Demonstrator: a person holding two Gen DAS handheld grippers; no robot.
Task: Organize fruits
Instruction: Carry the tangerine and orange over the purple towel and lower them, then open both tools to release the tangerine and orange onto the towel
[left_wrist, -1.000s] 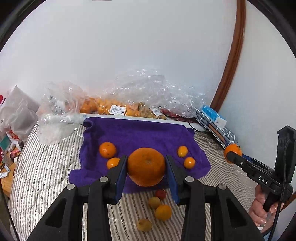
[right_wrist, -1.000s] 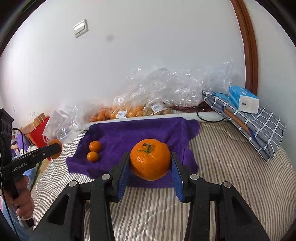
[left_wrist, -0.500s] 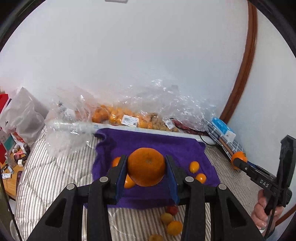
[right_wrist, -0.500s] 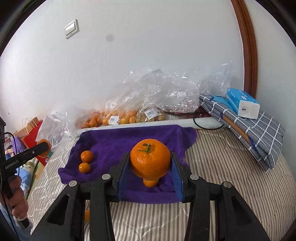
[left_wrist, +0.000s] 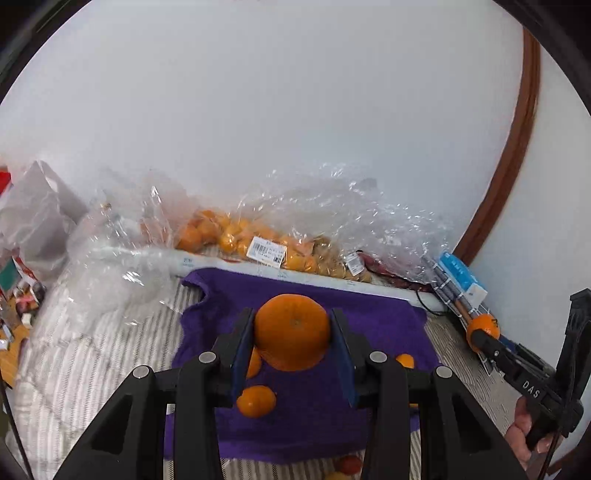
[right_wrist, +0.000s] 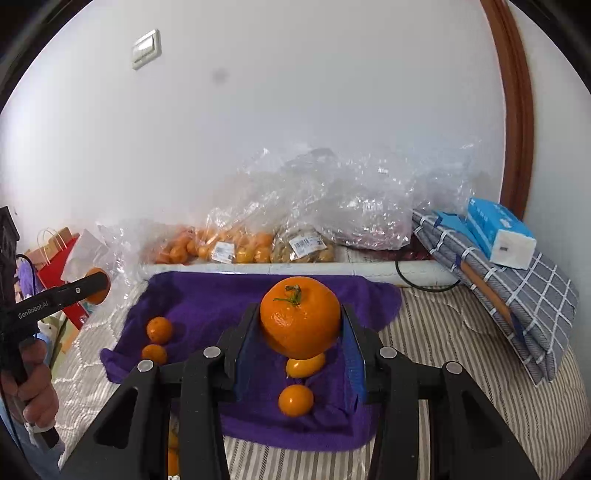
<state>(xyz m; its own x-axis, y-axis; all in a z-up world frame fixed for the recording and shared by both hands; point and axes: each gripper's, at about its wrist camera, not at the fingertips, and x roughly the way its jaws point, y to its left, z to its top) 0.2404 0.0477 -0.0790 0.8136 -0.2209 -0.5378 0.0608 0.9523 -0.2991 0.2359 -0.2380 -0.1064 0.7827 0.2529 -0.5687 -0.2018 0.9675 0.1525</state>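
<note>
Each claw, left (left_wrist: 292, 334) and right (right_wrist: 300, 324), grips an orange over the purple towel (right_wrist: 221, 306).

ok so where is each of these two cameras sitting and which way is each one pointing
Left wrist: on the left gripper, facing the purple towel and white wall; its large orange is gripped, the right gripper at right.
Right wrist: on the right gripper, facing the same towel; its stemmed orange is gripped, the left gripper at left.
Shared: towel, bagged oranges, blue tissue pack.
</note>
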